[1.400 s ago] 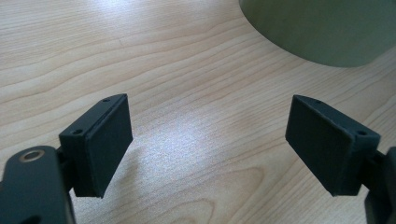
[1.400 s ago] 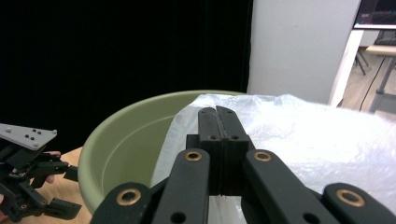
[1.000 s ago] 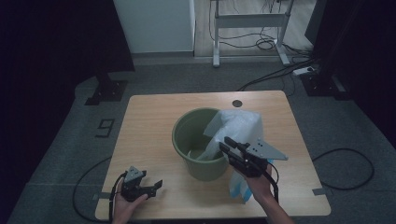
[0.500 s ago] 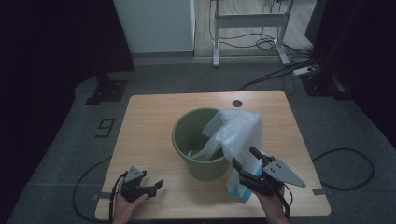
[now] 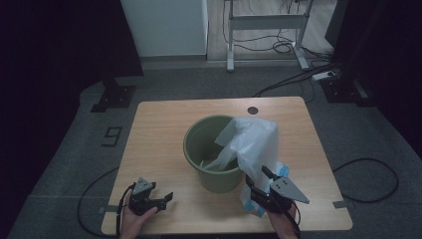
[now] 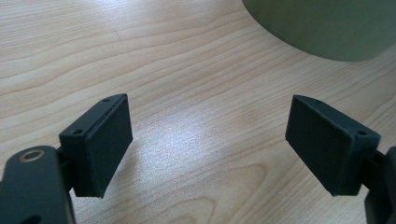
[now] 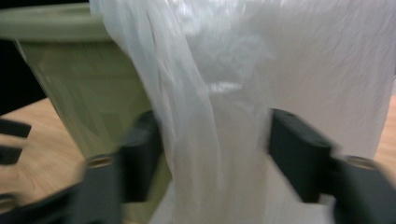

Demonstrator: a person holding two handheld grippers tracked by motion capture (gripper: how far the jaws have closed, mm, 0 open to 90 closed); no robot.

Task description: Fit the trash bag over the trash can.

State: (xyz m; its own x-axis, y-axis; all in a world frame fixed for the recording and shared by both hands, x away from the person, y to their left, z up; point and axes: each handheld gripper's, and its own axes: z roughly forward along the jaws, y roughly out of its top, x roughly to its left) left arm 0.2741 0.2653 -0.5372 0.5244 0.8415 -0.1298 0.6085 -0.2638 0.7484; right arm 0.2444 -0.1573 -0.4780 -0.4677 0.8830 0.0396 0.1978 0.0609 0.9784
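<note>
A green bucket (image 5: 195, 149) stands in the middle of the wooden table (image 5: 159, 124). A white plastic bag (image 5: 255, 140) hangs out of it, over its right rim and down its outer side. My right gripper (image 5: 257, 177) is low at the bucket's near right. In the right gripper view the bag (image 7: 289, 70) hangs between its jaws (image 7: 215, 154), which have just been closing and stand apart around the loose film. The bucket (image 7: 84, 93) is just left of them. My left gripper (image 5: 166, 200) rests open near the front left edge, with bare wood between its jaws (image 6: 208, 140).
The bucket's wall (image 6: 327, 23) lies just ahead of the left gripper. A blue and white bit (image 5: 249, 199) of plastic sits by the right gripper on the table. A dark round hole (image 5: 253, 110) marks the table's far side. Cables and a desk frame (image 5: 268, 30) stand on the floor behind.
My right gripper has come down and toward the near edge, from beside the bucket's rim to low by its side. The bag now hangs further down outside the bucket. The left gripper stayed put.
</note>
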